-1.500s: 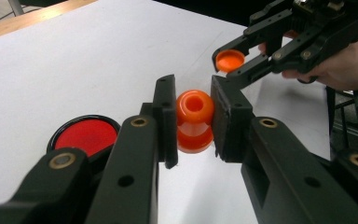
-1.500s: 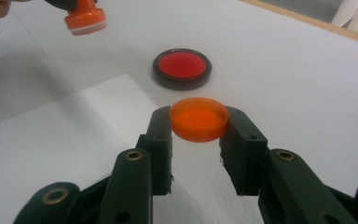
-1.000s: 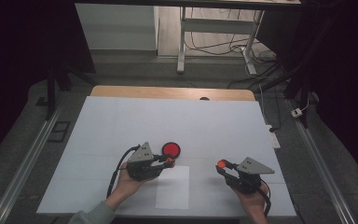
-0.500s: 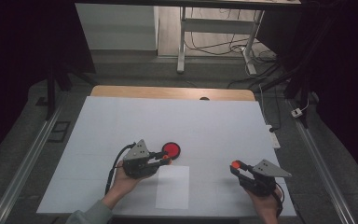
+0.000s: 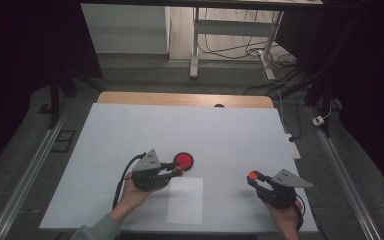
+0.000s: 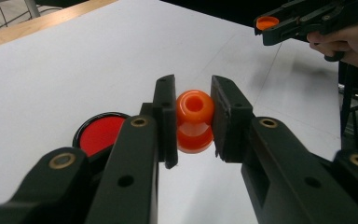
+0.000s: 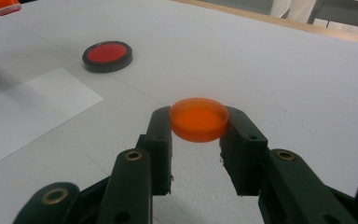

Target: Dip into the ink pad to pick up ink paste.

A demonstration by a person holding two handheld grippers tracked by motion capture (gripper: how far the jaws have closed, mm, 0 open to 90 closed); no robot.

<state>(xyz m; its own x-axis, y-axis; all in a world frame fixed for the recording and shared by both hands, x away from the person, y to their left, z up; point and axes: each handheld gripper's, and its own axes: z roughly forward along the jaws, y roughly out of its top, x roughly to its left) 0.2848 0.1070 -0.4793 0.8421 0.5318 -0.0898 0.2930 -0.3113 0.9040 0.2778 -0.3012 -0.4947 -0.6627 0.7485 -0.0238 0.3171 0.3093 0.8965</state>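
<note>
The left tongs [image 6: 195, 121] pinch a small orange plastic bottle with a round open neck [image 6: 194, 120], one black jaw pressed against each of its sides. In the left gripper view the bottle sits upright between the jaws, its mouth facing the camera and its lower body bulging below the neck. Seen from the high view, the left tongs [image 5: 177, 170] rest low over the white surface [image 5: 230, 135], held by the person's left hand [image 5: 132, 192], with their tips just beside a flat round red disc in a black rim [image 5: 183, 160]. That disc [image 6: 101, 133] lies on the surface just to the left of the jaws in the left gripper view.

The right tongs [image 7: 199, 122] pinch a shallow orange plastic cap [image 7: 199, 119] by its rim, its open side up. In the high view the right tongs [image 5: 254, 177] are held above the right part of the surface, well apart from the left ones, in the person's right hand [image 5: 282, 212]. A white sheet of paper [image 5: 185, 200] lies flat on the surface between the two hands, close to the near edge.
</note>
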